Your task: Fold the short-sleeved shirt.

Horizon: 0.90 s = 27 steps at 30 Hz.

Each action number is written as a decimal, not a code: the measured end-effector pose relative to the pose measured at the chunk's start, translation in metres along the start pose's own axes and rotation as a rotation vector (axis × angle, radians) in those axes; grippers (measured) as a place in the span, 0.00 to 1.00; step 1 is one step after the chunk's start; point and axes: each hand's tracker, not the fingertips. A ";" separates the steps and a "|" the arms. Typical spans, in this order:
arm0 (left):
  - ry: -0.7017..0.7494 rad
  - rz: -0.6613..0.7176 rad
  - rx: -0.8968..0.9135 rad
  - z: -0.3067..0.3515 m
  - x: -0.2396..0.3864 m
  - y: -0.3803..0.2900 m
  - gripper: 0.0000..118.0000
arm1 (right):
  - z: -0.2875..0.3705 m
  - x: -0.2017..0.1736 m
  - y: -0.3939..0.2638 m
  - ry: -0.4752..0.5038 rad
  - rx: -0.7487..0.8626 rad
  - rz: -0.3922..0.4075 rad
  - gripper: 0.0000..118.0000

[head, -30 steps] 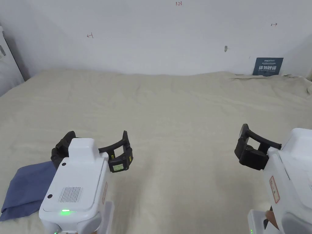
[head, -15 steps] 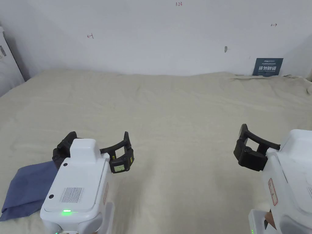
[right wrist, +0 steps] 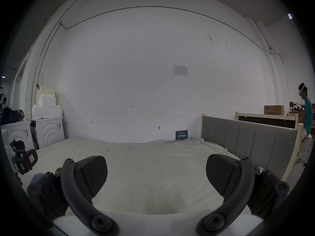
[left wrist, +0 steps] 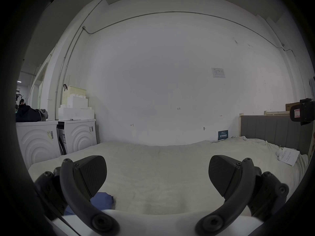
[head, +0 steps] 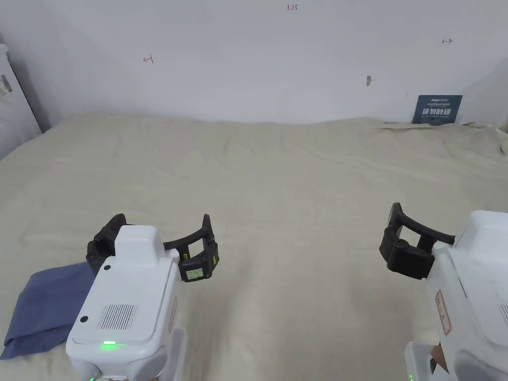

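Head view: blue shirt [head: 42, 307] lies at 8 o'clock on the beige bed sheet [head: 297, 198], already folded into a flat, roughly rectangular bundle w/ layered edges along its near side; plain fabric, soft creases. Left gripper [head: 155, 237] hovers just right of it, partly over its far corner, jaws spread wide, nothing between them. Right gripper [head: 397, 223] at 4 o'clock, well apart from the shirt; one black jaw visible, other cut off by the frame edge.

Left gripper view: jaws spread, sheet [left wrist: 156, 171] bare between them. Shirt [left wrist: 102, 201] peeks at 7 o'clock, just beside and below the left jaw; dark blue, stacked fold edge showing. Washing machines [left wrist: 56, 141] at 9 o'clock, headboard [left wrist: 272, 130] at 3.

Right gripper view: right gripper [right wrist: 156, 176] jaws spread apart, empty, over sheet. Left gripper [right wrist: 22, 159] far off at 9 o'clock. A sliver of blue shirt [right wrist: 36, 176] at 8 o'clock behind the left jaw. A person [right wrist: 306, 110] stands at 3 o'clock past the headboard.
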 end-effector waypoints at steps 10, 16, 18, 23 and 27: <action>-0.001 -0.004 -0.002 0.000 0.000 -0.001 1.00 | 0.000 0.001 -0.002 -0.001 -0.009 0.003 0.97; -0.002 -0.008 -0.006 0.000 0.001 -0.001 1.00 | 0.000 0.001 -0.002 -0.002 -0.011 0.002 0.97; -0.003 -0.004 -0.007 0.000 0.000 -0.001 1.00 | 0.001 0.001 -0.002 -0.002 -0.011 0.002 0.97; 0.000 -0.009 -0.005 0.000 0.000 -0.002 1.00 | 0.001 0.002 -0.002 -0.004 -0.013 -0.006 0.97; -0.001 -0.010 -0.006 -0.001 0.000 -0.003 1.00 | 0.000 0.002 -0.001 -0.003 -0.015 -0.009 0.97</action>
